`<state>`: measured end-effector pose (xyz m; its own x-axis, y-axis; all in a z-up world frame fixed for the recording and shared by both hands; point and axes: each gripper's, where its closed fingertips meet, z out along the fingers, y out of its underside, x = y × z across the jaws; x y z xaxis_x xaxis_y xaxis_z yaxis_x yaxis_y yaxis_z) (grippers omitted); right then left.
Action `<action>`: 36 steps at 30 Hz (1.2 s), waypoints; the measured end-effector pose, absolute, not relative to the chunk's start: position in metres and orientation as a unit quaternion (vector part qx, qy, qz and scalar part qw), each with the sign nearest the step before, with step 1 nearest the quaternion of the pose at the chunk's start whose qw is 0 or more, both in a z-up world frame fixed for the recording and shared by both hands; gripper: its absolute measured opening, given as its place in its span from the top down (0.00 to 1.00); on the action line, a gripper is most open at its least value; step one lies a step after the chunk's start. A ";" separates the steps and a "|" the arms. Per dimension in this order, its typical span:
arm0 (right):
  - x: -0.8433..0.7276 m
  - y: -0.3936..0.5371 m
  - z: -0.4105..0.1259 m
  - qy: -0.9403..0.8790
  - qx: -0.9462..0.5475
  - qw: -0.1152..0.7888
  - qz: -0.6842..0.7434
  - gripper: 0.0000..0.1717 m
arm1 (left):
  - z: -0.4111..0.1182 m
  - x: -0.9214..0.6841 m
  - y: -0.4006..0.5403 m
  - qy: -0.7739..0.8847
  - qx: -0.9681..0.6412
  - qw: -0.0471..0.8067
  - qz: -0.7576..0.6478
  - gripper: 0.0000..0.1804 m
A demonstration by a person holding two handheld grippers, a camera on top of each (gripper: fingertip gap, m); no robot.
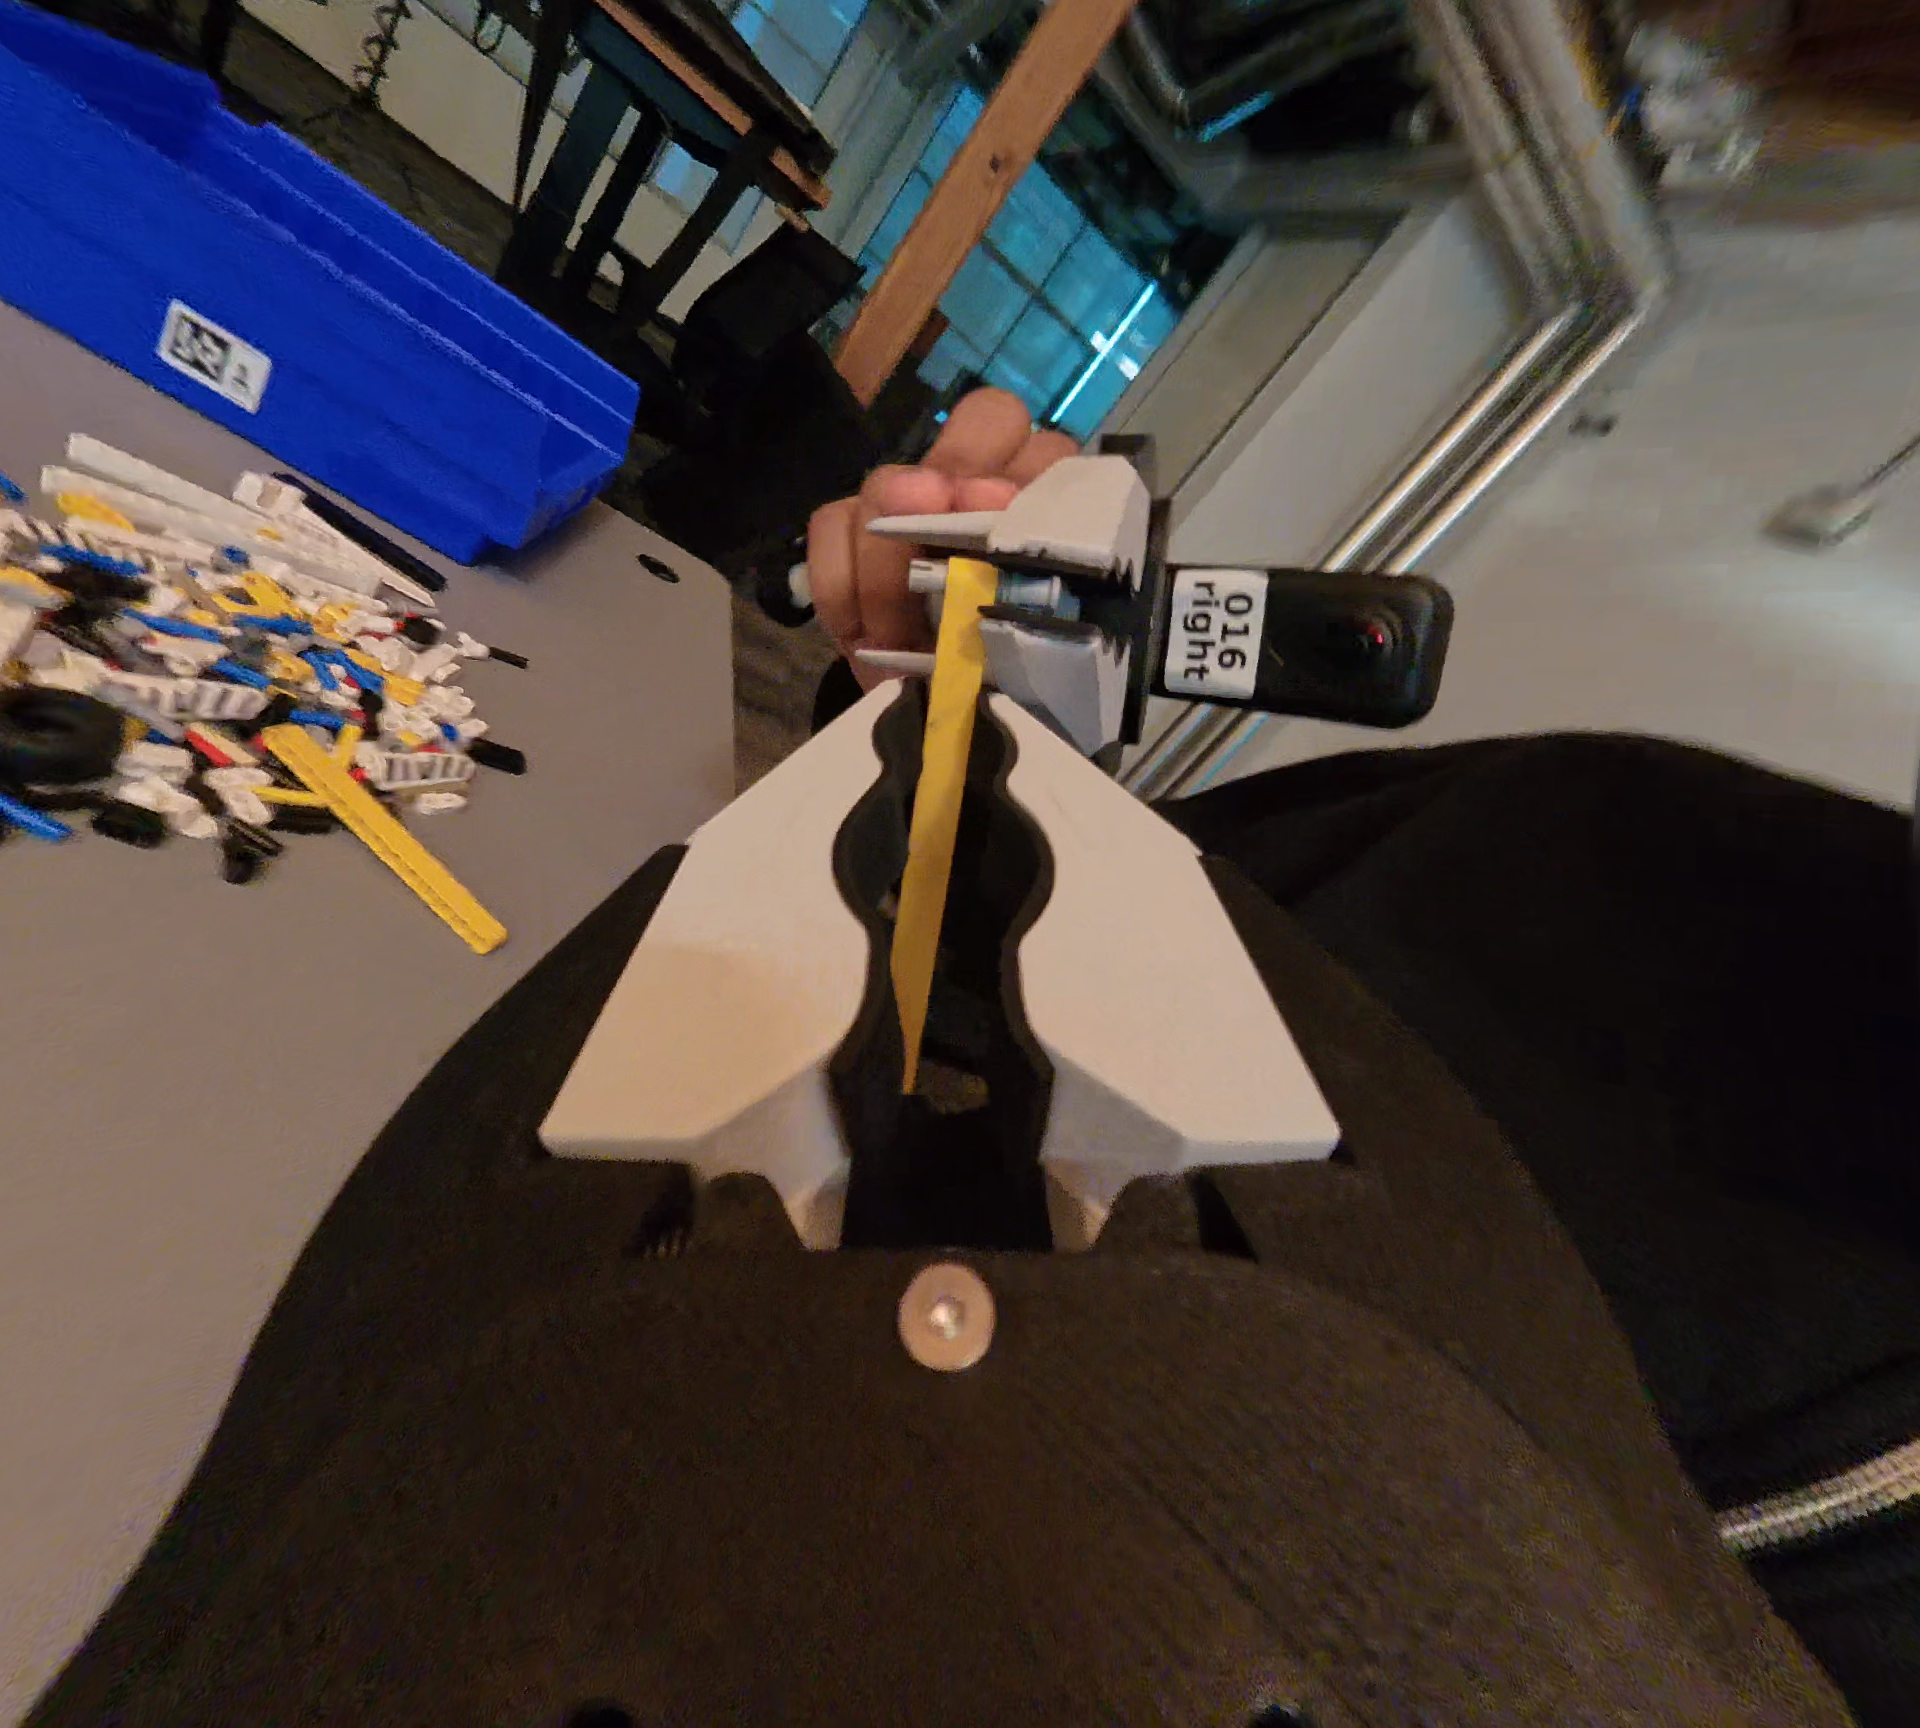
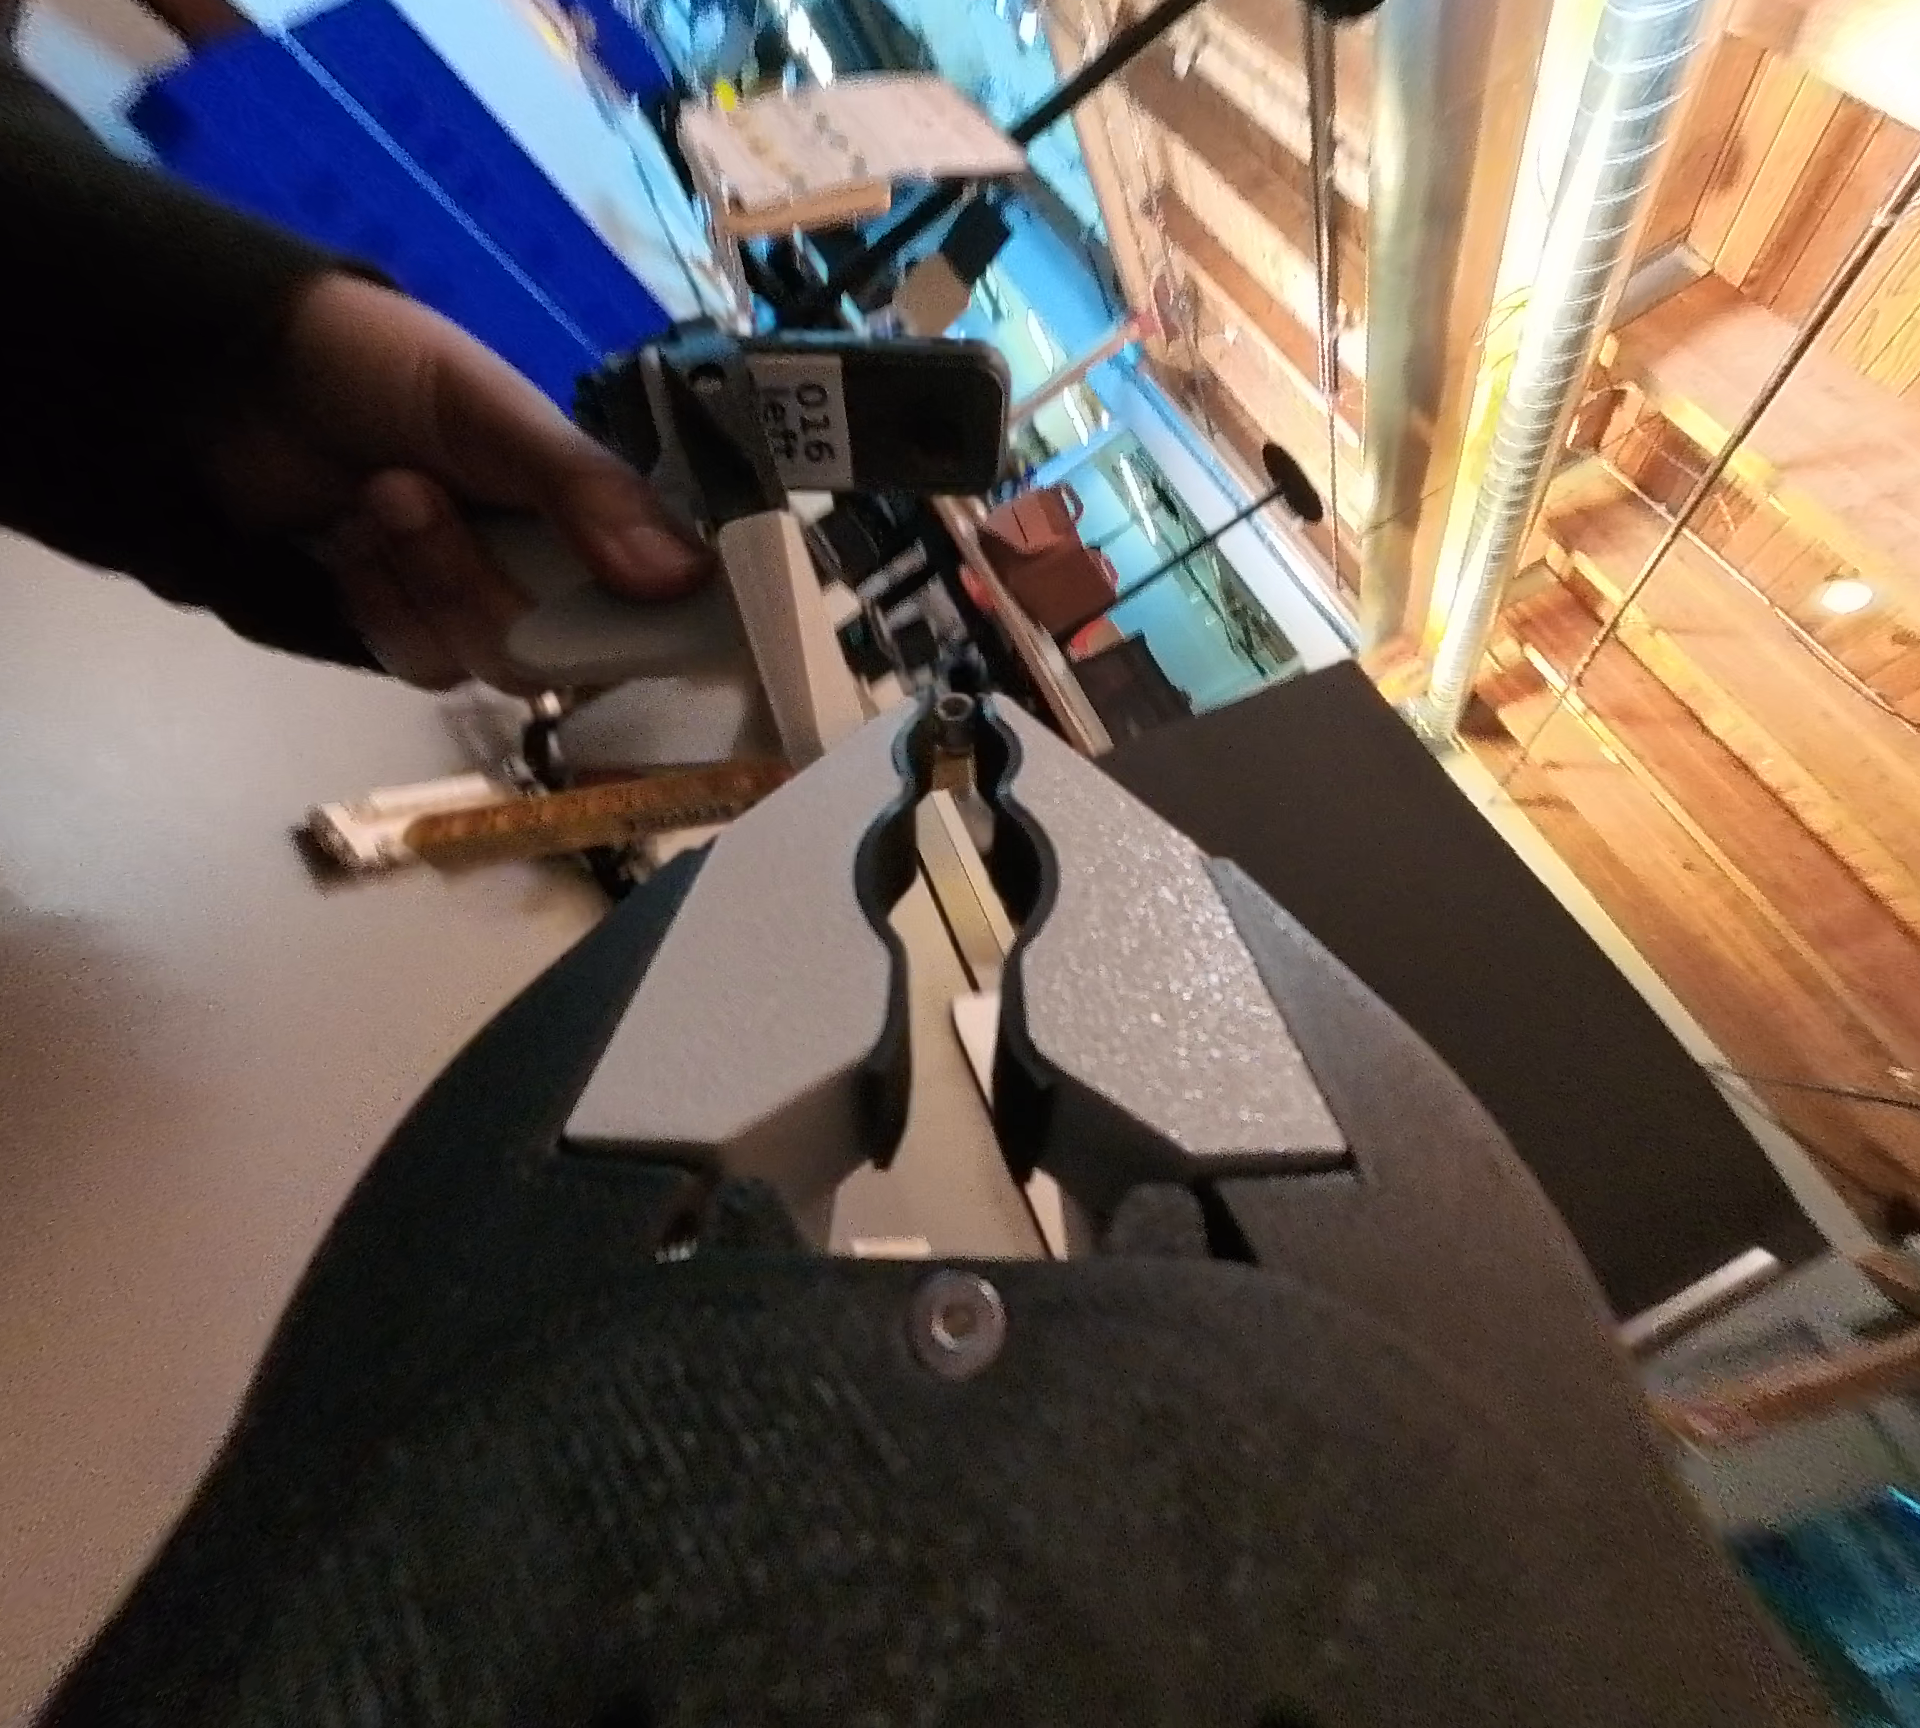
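Left gripper [image 1: 940, 712] clamps a yellow beam [image 1: 940, 805] upright off the table [image 1: 312, 1055] edge; right gripper [image 1: 909, 592] pinches a grey pin [image 1: 928, 579] passing through the beam's top end. Judged step: seating the pin, needing aligned pressure.

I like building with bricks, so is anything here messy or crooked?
Yes. The building pieces lie in a jumbled heap on the grey table, not in the blue bin beside them. One long yellow beam pokes out of the heap at a slant.
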<state>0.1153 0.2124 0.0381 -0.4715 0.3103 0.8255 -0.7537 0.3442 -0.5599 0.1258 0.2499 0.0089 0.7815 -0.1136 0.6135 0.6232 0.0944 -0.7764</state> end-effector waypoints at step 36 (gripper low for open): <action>0.085 0.267 0.010 -0.635 0.095 0.544 0.540 1.00 | -0.014 0.077 0.306 -0.339 -0.504 0.739 -0.291 0.94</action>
